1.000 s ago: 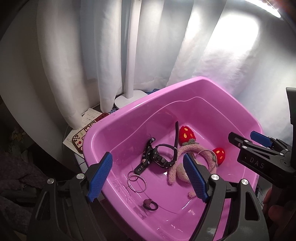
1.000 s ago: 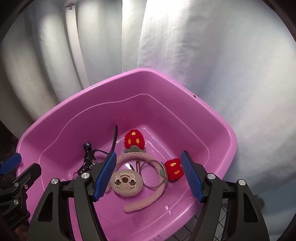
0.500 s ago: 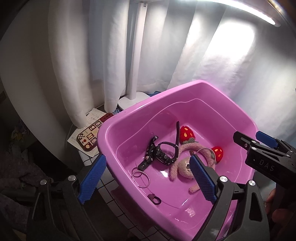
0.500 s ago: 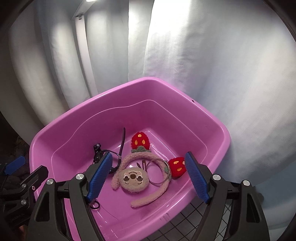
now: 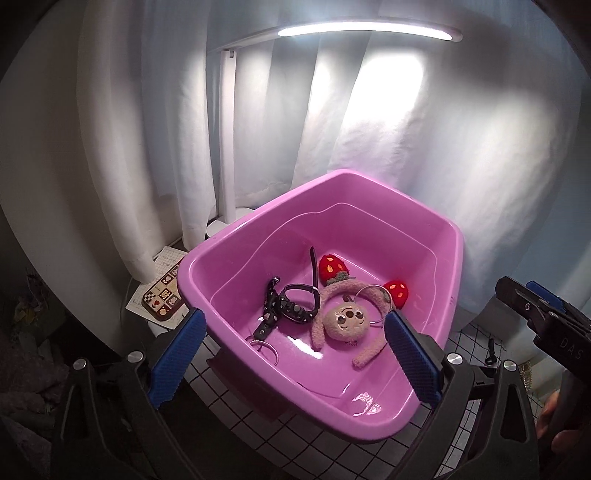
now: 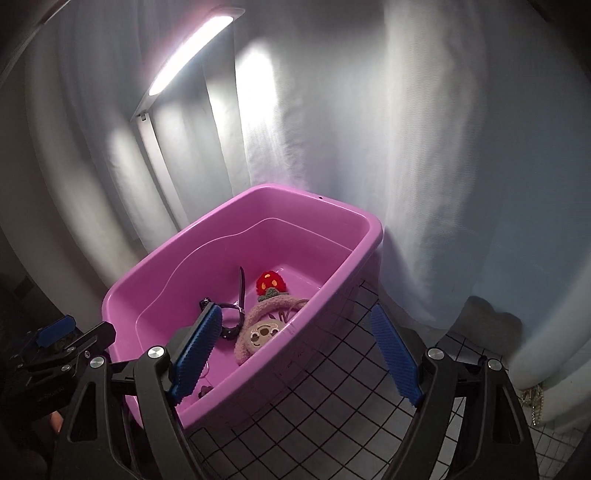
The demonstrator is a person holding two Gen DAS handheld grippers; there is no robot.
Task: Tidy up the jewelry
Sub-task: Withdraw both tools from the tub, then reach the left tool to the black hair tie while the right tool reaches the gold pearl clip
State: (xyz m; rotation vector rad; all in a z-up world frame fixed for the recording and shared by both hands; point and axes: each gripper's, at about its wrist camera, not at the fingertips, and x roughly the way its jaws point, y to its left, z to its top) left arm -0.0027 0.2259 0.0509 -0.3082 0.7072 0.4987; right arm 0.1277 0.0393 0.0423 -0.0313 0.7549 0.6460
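Note:
A pink plastic tub [image 5: 229, 243] [image 6: 369, 236] stands on a tiled surface. Inside lie a fuzzy pink headband with a face and red strawberries [image 5: 345, 317] [image 6: 264, 332], a black watch [image 5: 297, 306] [image 6: 231, 317], a black strap [image 5: 271, 306] and silver rings [image 5: 264, 345]. My left gripper [image 5: 295, 354] is open and empty, held above the tub's near rim. My right gripper [image 6: 295, 358] is open and empty, above the tub's right rim and the tiles. Each gripper shows at the edge of the other's view.
A white lamp post [image 5: 227, 147] with a lit bar [image 5: 369, 32] stands behind the tub against white curtains. A patterned card [image 5: 162, 291] lies left of the tub. A pearl chain [image 6: 532, 402] lies on the tiles at the far right.
Both grippers have pulled back and up from the tub, still open. The tub looks smaller and the lamp bar and tiled surface have come into view.

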